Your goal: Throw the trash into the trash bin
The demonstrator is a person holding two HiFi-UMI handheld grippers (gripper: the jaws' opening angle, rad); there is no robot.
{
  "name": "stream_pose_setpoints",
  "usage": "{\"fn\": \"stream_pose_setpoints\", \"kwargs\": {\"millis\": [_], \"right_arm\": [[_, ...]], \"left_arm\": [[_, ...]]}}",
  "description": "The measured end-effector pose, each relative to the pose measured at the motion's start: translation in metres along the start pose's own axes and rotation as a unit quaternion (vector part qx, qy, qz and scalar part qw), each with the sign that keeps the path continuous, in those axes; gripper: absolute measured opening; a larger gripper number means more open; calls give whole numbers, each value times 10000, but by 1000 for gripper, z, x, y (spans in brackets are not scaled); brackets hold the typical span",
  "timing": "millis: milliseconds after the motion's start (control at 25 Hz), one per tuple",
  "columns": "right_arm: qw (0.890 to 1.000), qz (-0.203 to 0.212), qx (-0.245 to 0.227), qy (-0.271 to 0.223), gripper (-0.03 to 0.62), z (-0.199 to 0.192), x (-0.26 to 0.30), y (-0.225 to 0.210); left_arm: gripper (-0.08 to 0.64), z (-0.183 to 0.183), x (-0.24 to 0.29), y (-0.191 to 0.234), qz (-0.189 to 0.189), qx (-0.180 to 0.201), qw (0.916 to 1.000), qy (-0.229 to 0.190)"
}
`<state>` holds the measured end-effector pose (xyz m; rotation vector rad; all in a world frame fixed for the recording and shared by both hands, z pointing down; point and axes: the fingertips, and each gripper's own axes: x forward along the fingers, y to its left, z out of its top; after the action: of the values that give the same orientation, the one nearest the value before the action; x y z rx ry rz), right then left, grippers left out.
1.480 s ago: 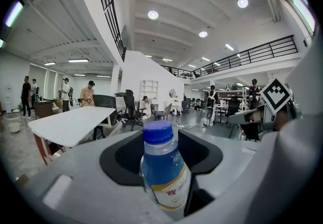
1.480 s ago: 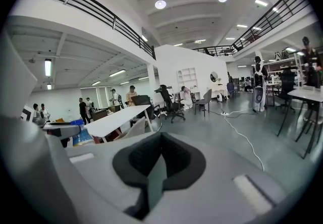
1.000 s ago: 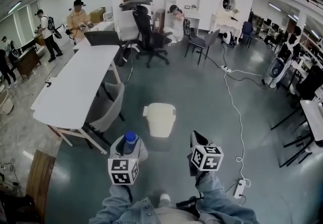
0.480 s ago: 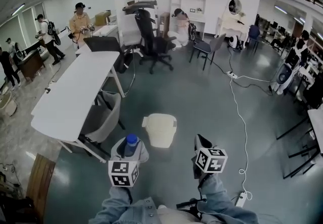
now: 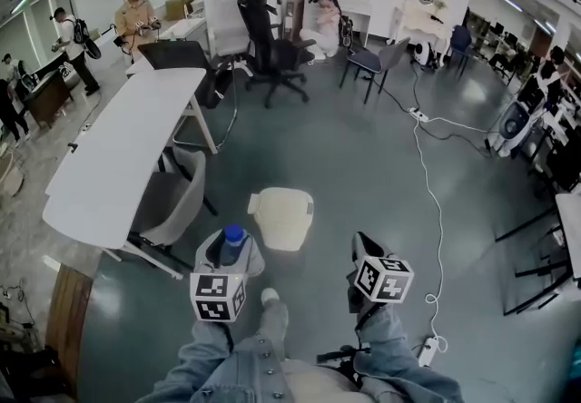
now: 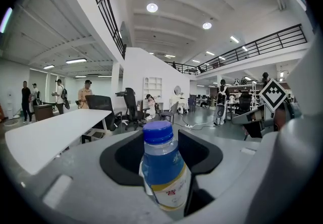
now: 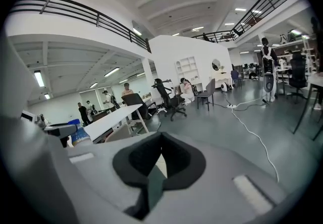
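I have the left claw (image 6: pixel 162 142) clamped wide on an upright blue-capped bottle (image 6: pixel 165 177), just short of the cream trash bin (image 5: pixel 283 218), probably carrying it for the drop. The right claw (image 7: pixel 157 165) is closed and empty, also near the bin, likely spare.

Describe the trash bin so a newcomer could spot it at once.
Find the long white table at the left of the head view and follow it to the grey chair at its near end. Just right of that chair, alone on the dark floor, stands the trash bin: the only cream, boxy thing there.
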<state>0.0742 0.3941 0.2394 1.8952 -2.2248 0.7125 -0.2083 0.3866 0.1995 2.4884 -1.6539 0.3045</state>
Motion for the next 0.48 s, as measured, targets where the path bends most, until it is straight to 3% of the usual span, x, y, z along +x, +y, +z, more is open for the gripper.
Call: {"fn": "stream_pose_setpoints", "kwargs": {"millis": [480], "right_arm": [[9996,-292,-1,55,3,63,105,-31]], "left_arm": [[222,38,145,44,-232,-134,9996,-5]]}}
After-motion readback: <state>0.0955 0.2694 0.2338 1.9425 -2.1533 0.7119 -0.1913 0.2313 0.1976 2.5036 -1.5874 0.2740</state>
